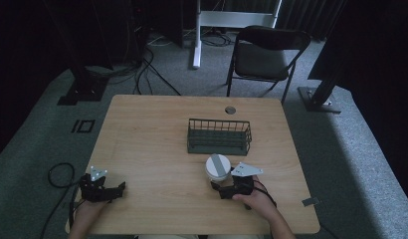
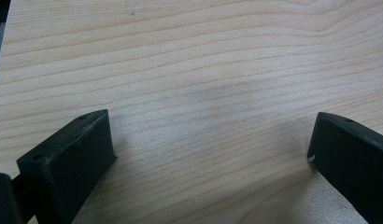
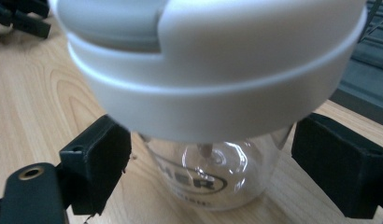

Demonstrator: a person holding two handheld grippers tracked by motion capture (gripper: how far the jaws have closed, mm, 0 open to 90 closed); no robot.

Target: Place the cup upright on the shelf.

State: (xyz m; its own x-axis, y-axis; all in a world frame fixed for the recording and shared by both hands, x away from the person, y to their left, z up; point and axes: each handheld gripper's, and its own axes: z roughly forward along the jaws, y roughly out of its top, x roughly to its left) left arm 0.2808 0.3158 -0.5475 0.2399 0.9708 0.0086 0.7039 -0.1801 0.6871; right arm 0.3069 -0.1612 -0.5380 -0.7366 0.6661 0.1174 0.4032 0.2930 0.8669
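Clear jar (image 3: 213,177), seemingly empty, lidded.

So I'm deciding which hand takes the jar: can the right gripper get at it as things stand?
Probably yes. The right gripper is open with a jaw on each side of the jar, nothing between them.

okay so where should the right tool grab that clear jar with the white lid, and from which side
Grip the jar on its clear glass body, below the white lid, coming in level from the person's side as the right tool already does. The lid overhangs the narrower glass, so jaws closing under it probably won't slip upward. The jaws stand open on either side of the upright jar, not yet touching.
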